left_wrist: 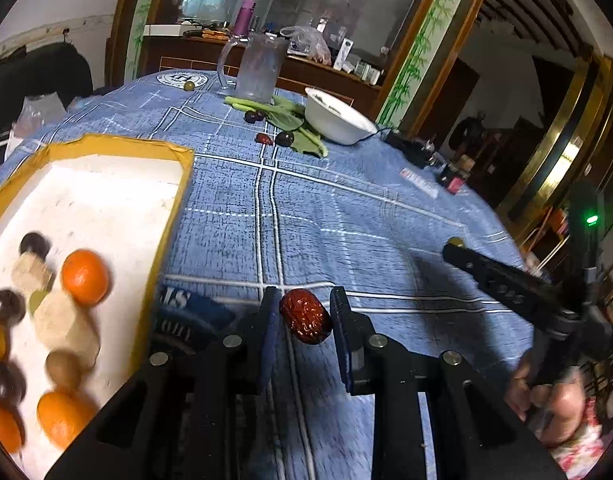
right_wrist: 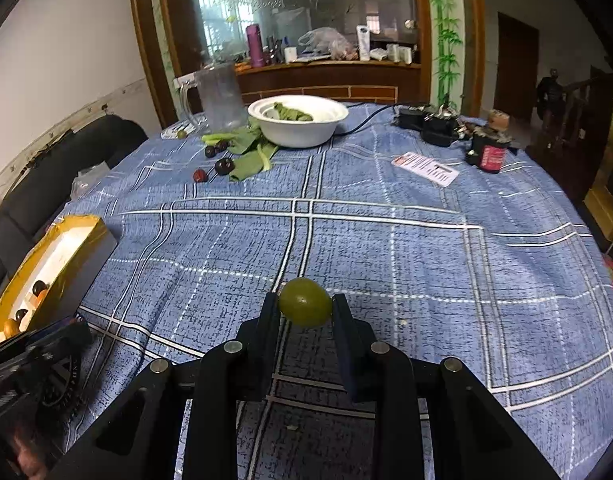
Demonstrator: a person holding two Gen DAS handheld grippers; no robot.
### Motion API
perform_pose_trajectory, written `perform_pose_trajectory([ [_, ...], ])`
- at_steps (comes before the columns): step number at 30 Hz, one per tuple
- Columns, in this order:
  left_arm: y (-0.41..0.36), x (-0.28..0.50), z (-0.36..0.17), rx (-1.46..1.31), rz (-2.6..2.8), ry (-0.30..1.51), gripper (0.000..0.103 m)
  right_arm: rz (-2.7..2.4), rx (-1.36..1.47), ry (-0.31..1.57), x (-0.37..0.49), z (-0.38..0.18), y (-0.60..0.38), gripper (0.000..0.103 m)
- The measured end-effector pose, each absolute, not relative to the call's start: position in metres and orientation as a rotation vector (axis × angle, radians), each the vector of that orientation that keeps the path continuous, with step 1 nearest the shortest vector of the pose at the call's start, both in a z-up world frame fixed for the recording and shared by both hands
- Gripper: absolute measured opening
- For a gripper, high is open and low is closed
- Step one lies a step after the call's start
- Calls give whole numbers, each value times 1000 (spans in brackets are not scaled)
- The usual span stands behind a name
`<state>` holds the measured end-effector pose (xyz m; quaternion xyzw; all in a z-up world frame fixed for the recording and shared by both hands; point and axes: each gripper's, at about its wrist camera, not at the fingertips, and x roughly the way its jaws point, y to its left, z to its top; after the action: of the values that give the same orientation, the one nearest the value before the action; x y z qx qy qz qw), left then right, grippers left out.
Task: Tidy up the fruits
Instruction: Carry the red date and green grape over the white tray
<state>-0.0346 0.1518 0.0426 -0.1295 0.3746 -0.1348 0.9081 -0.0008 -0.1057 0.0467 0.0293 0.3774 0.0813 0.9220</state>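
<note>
My left gripper is shut on a wrinkled red date, held just above the blue checked cloth, right of a white tray with yellow taped rim. The tray holds several fruits, among them an orange and dark round ones. My right gripper is shut on a green grape above the cloth; it also shows at the right of the left wrist view. Far off lie a red date and dark plums beside green leaves. The tray sits at the left.
A white bowl with leaves and a clear plastic jug stand at the far end. A small green fruit lies by the jug. A card, a dark jar and black chargers with a cable occupy the far right.
</note>
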Motion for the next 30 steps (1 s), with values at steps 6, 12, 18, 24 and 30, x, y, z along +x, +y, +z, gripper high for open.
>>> perform_pose_trajectory([
  [6,175,-80,74,-222,-195,691,25,169,57,780,-15,49,-96,28],
  [12,209,-112,85,-199,-29,658,25,238,78,763,-47,61,-71,28],
  [18,242,-124,81,-215,102,664,25,416,55,727,-87,79,-7,28],
  [24,267,-135,78,-214,184,655,25,586,-11,711,-113,87,63,29],
  [30,284,-137,72,-209,226,659,25,661,-51,716,-123,85,100,29],
])
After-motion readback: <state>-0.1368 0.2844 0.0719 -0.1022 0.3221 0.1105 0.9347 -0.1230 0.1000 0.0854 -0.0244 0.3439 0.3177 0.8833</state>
